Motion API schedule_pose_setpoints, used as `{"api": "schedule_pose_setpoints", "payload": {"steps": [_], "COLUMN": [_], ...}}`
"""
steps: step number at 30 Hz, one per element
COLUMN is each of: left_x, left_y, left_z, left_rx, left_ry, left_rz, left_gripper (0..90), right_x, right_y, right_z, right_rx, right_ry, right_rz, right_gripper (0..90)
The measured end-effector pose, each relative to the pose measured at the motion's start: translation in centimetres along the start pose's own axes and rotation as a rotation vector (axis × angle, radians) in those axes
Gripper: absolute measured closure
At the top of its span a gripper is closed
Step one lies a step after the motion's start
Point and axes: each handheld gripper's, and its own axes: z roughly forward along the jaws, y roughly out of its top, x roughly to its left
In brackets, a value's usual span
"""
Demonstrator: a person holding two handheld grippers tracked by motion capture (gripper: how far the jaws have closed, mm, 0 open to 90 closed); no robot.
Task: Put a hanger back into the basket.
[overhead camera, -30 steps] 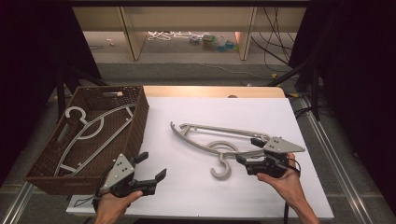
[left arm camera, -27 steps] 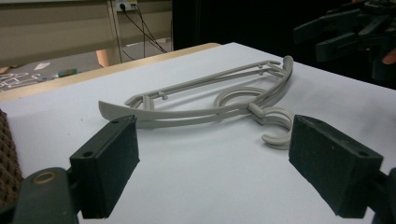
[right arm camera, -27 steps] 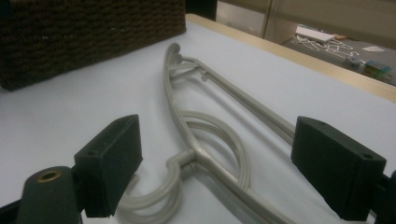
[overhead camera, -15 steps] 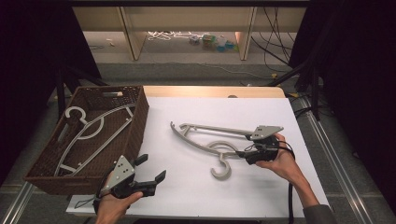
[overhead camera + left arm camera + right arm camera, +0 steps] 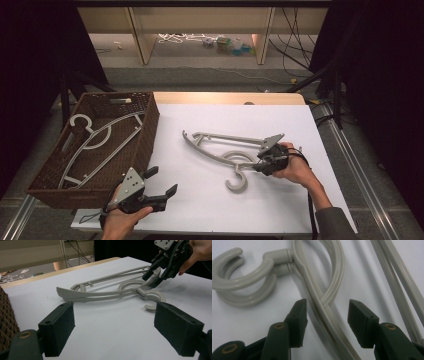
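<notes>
The grey hangers point(image 5: 220, 150) lie stacked mid-tabletop point(image 5: 300, 125), long axis running from ten o'clock to four o'clock, hooks at six o'clock. The right claw point(image 5: 259, 161) straddles their arm bars near the hook neck, its jaws just closing but not yet pinching. The left claw point(image 5: 162, 182) waits released at seven o'clock, much farther off.

Basket: brown wicker basket point(image 5: 145, 131) on the counter's left edge.
Inside it: a pale hanger point(image 5: 95, 140) lying flat.
Counter: white top point(image 5: 210, 200).
Background: floor point(image 5: 200, 75) with cables.
</notes>
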Motion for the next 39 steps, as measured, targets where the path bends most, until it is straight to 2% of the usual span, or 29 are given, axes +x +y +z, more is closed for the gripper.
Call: {"api": "schedule_pose_setpoints", "payload": {"steps": [2,5,7,11,15,16,17,20,22,26,27,29,31,39], "left_x": [0.0,-0.1,-0.1,-0.2,-0.2,-0.3,-0.2,-0.3,-0.4,-0.3,-0.3,-0.3,-0.3,-0.4], "left_y": [0.0,-0.1,-0.1,-0.1,-0.1,-0.1,-0.1,-0.1,-0.1,-0.1,-0.1,-0.1,-0.2,-0.2], "left_z": [0.1,0.2,0.2,0.2,0.2,0.3,0.3,0.3,0.4,0.4,0.4,0.4,0.5,0.5], "left_rx": [0.006,0.008,0.010,0.010,0.015,0.018,0.018,0.031,0.034,0.034,0.036,0.037,0.033,0.039], "left_ry": [-0.001,-0.004,-0.004,-0.009,-0.011,-0.010,-0.016,-0.009,-0.012,-0.014,-0.014,-0.013,-0.016,-0.008], "left_rz": [0.009,-0.002,0.009,0.004,0.005,-0.008,0.011,0.009,0.006,0.016,0.017,0.017,0.021,0.027], "left_gripper": [16.7,16.8,16.8,17.1,17.1,17.1,17.2,17.4,17.5,17.6,17.6,17.6,17.4,17.3], "right_x": [-0.2,-0.3,-0.3,-0.5,-0.6,-0.7,-0.7,-0.7,-0.6,-0.4,-0.3,-0.3,-0.1,0.3], "right_y": [-0.1,-0.3,-0.3,-0.4,-0.3,-0.2,-0.1,0.2,0.2,0.6,0.7,1.0,1.1,1.5], "right_z": [0.1,0.2,0.3,0.5,0.4,0.4,0.4,0.1,0.0,-0.6,-0.7,-1.0,-1.1,-2.0], "right_rx": [0.006,0.007,0.014,0.031,0.047,0.057,0.065,0.083,0.086,0.073,0.068,0.075,0.052,-0.039], "right_ry": [-0.004,0.011,0.026,0.045,0.056,0.055,0.063,0.090,0.073,0.084,0.082,0.105,0.114,0.088], "right_rz": [0.004,-0.009,-0.028,-0.063,-0.135,-0.155,-0.177,-0.230,-0.271,-0.316,-0.314,-0.330,-0.327,-0.344], "right_gripper": [53.0,56.2,58.0,61.6,64.9,66.0,67.9,73.6,74.4,76.9,77.8,79.5,80.1,81.8]}}
